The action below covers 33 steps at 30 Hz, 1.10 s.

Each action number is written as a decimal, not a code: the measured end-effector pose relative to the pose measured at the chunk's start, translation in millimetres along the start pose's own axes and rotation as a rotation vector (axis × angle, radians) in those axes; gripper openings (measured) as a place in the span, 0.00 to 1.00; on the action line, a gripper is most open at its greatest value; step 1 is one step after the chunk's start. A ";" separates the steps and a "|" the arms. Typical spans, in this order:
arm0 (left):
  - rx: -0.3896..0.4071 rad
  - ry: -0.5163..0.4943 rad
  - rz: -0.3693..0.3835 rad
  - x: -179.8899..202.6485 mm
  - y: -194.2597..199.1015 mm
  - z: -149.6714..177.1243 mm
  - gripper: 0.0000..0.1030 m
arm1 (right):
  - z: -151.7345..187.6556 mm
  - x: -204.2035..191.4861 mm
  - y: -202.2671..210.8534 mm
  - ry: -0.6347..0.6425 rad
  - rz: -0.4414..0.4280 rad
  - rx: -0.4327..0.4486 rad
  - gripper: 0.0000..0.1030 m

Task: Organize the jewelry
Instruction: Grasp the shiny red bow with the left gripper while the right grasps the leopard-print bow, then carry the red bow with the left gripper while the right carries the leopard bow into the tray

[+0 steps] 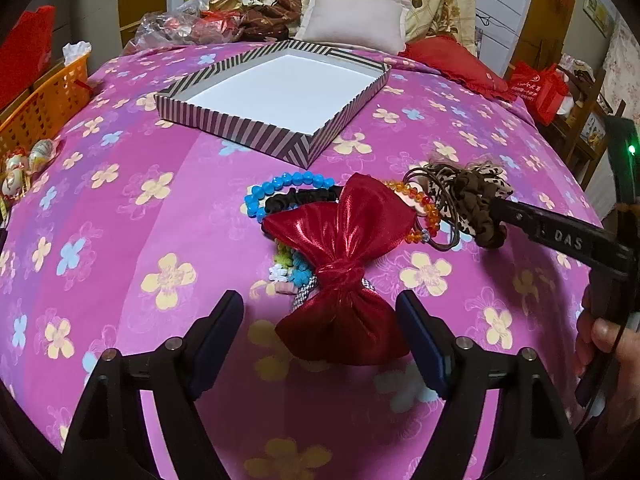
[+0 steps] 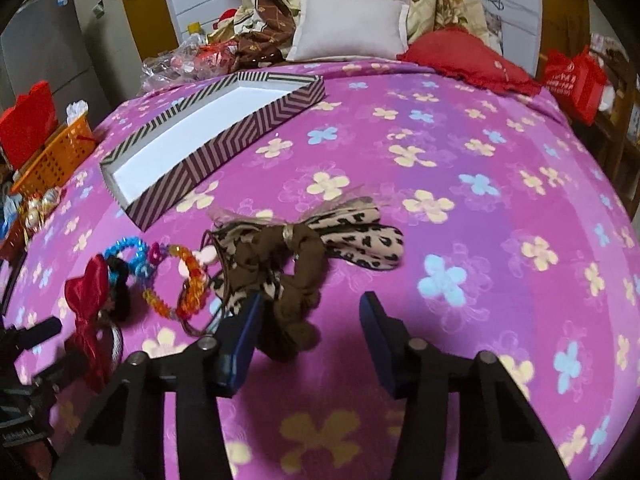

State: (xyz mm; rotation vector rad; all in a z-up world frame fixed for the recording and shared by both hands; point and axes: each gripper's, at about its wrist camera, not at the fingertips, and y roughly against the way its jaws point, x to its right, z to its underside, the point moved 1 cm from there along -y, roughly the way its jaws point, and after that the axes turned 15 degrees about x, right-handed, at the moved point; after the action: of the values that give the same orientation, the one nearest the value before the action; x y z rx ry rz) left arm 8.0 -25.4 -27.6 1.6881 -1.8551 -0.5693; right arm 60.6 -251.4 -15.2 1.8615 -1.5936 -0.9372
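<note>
Both tongs gape: left tongs (image 1: 320,312) straddling red bow (image 1: 340,264), right tongs (image 2: 310,320) around brown scrunchie (image 2: 288,276), striped box (image 1: 240,128) beyond.

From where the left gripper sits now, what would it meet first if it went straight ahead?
The left gripper, open, already straddles the lower lobe of the red bow, so it would likely meet the bow's knot first. Beyond lie the bead bracelets, then the striped box; depth is uncertain.
</note>
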 end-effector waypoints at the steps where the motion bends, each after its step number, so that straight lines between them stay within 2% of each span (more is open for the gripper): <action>1: -0.004 0.000 -0.002 -0.1 -1.9 0.2 0.51 | -1.2 -0.4 -3.4 0.001 -0.002 -0.001 0.48; 4: -0.018 0.007 0.001 -2.0 -6.8 1.6 0.46 | -3.3 -3.2 -9.8 0.006 -0.006 -0.001 0.48; 10: -0.012 0.017 0.008 -2.7 -9.0 2.2 0.42 | -4.6 -4.1 -21.8 0.009 0.000 -0.010 0.48; 12: -0.012 0.015 0.011 -2.5 -9.7 2.6 0.35 | -4.0 -2.6 -24.4 0.008 0.001 -0.015 0.43; 13: -0.015 0.016 0.013 -2.6 -10.3 2.7 0.27 | -2.4 -2.1 -26.6 0.002 -0.009 -0.021 0.39; 14: -0.019 0.018 0.013 -3.3 -11.0 3.2 0.16 | -1.3 -1.7 -27.2 -0.001 -0.015 -0.021 0.28; 15: -0.021 0.017 0.011 -3.6 -11.6 3.3 0.12 | -0.9 -1.4 -26.2 0.000 -0.017 -0.011 0.20; 18: -0.013 0.010 0.007 -4.8 -9.9 3.4 0.00 | 0.1 -0.4 -23.7 -0.016 -0.041 -0.007 0.17; 24: 0.028 0.044 0.056 -13.2 3.6 -4.2 0.00 | -7.1 -1.4 -3.9 -0.012 -0.056 0.042 0.14; 33: 0.083 0.074 0.040 -28.7 19.0 -24.8 0.00 | -35.0 -12.0 24.8 0.011 -0.076 0.122 0.14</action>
State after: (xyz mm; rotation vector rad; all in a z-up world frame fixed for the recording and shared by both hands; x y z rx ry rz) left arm 11.4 6.7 0.0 1.6973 -1.8789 -0.4127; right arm 71.3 -245.9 27.7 2.0195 -1.6161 -0.8768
